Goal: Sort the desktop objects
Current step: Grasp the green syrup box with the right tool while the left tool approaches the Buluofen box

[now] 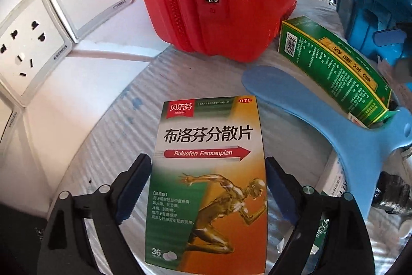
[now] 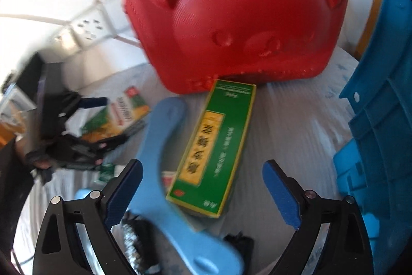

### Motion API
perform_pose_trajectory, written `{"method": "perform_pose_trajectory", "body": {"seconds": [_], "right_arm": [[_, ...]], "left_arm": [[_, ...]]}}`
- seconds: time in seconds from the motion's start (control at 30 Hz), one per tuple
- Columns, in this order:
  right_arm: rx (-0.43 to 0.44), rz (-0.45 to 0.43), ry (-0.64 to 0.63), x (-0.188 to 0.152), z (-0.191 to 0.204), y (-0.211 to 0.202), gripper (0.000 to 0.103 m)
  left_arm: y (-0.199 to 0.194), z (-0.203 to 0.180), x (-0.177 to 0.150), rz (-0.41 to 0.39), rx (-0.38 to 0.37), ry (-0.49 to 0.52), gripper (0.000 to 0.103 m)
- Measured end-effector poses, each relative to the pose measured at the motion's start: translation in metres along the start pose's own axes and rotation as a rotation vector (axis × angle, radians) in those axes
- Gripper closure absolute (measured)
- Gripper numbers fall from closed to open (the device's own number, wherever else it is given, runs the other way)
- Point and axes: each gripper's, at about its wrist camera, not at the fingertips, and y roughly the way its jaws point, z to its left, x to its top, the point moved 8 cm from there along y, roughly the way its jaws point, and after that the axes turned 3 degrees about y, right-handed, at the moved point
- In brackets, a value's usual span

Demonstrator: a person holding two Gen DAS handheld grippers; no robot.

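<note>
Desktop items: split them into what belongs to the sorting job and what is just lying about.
Part of the job:
- ibuprofen box, clamped in the left gripper
- green medicine box, lying ahead of the open right gripper
- blue plastic piece

Just lying about:
- red bear-shaped case with a combination lock
- wall sockets
- blue crate, purpose unclear

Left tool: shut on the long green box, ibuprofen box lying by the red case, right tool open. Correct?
Boxes swapped. The left wrist view shows the left tool shut on the ibuprofen box; the long green box lies by the red case. The right tool is open, as you said.
</note>
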Motion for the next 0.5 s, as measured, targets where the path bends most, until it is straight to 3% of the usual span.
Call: {"method": "perform_pose_trajectory", "body": {"seconds": [0.13,0.23,0.33,0.5], "right_arm": [[-0.094,0.06,-0.021,0.007,-0.004,0.029,0.006],[-0.127,0.104,-0.028,0.008,-0.007,0.046,0.006],[-0.125,0.132,-0.006,0.005,-0.011,0.06,0.006],[-0.124,0.182,0.025,-0.006,-0.022,0.076,0.007]], "left_arm": [[-0.005,-0.004,-0.002,-0.018,0.008,-0.054,0.012],[-0.014,-0.009,-0.009,-0.019,-0.027,-0.092,0.012],[-0.027,-0.015,-0.022,-0.01,-0.056,-0.15,0.012],[-0.049,-0.03,-0.052,0.008,-0.024,-0.198,0.012]]}}
